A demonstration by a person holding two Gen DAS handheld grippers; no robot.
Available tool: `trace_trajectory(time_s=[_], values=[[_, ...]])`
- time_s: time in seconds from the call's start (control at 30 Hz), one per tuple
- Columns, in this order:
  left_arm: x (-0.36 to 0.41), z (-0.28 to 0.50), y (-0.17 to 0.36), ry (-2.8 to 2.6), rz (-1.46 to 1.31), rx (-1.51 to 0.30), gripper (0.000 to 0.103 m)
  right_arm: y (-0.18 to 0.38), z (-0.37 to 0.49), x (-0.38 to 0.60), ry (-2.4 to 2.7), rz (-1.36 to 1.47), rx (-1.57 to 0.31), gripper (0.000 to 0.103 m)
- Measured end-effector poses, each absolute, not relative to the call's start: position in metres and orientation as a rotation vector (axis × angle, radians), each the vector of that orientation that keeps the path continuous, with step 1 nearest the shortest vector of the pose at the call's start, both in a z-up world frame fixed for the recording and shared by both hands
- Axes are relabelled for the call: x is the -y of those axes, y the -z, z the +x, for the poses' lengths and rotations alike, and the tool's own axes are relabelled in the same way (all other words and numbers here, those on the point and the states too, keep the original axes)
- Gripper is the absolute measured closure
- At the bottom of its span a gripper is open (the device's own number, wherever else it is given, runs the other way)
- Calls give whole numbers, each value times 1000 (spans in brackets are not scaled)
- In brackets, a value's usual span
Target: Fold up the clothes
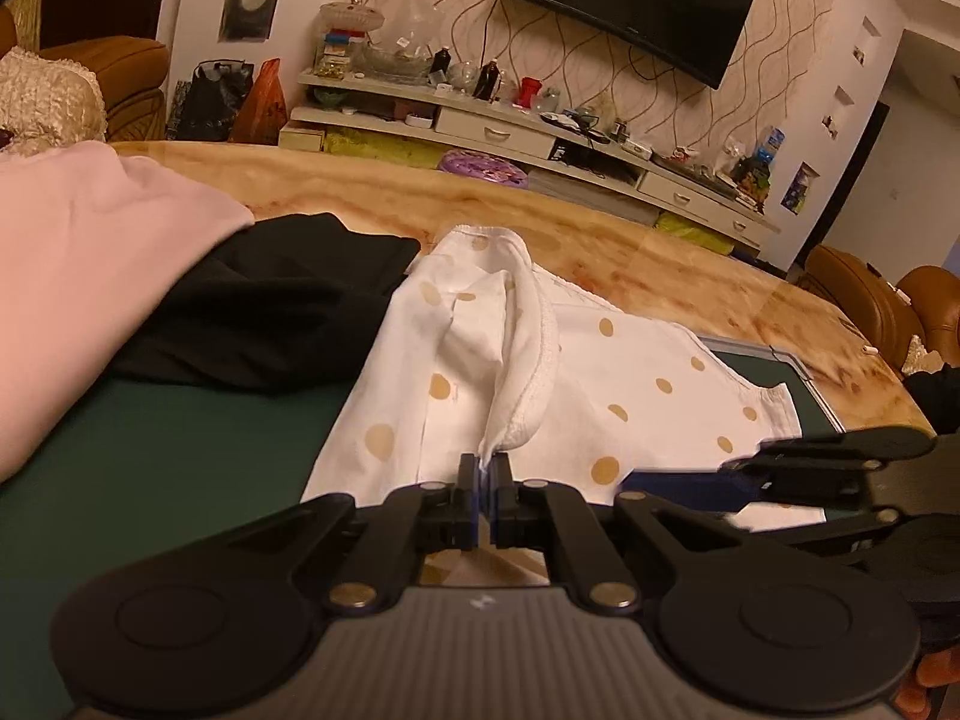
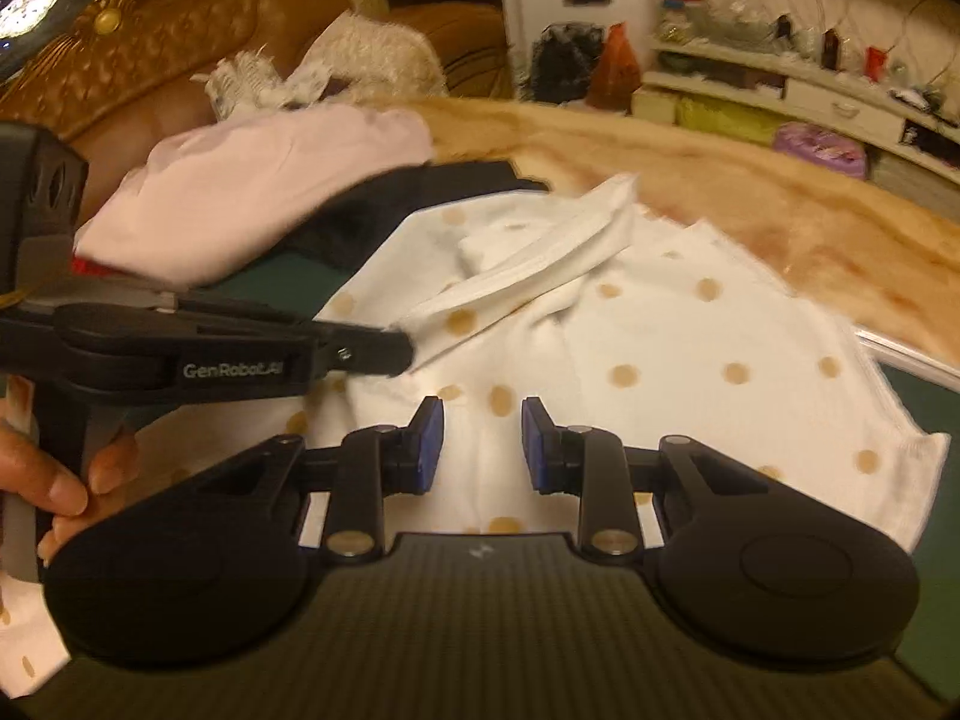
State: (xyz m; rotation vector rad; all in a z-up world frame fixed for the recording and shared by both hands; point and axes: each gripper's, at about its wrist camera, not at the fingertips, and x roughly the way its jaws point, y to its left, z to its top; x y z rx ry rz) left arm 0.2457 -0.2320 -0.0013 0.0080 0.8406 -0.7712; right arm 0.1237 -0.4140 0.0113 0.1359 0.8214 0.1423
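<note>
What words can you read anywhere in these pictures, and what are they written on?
"GenRobot.AI": white letters on the side of the left gripper, seen from the right wrist camera.
Small pale logo mark on each gripper's grey body: not a readable word.
Labels on the shelf bottles and wall pictures: too small and blurred to read.
</note>
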Motion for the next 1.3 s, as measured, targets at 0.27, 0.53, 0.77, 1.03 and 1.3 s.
trace_trajectory(time_s=[0.27, 0.53, 0.77, 1.03, 1.3], values=[[235, 240, -2, 794, 27, -812, 100, -6, 123, 410, -173, 163, -854, 99], [238, 239, -16, 799, 50, -757, 70, -39, 104, 449, -19, 278, -702, 102], [249, 231, -16, 837, 122, -760, 62, -48, 78, 520, 349, 346, -640, 102], [260, 217, -10, 870, 200, -772, 61, -3, 67, 566, 519, 495, -730, 101], [268, 205, -5, 908, 272, -782, 60, -5, 73, 568, 417, 603, -720, 89]])
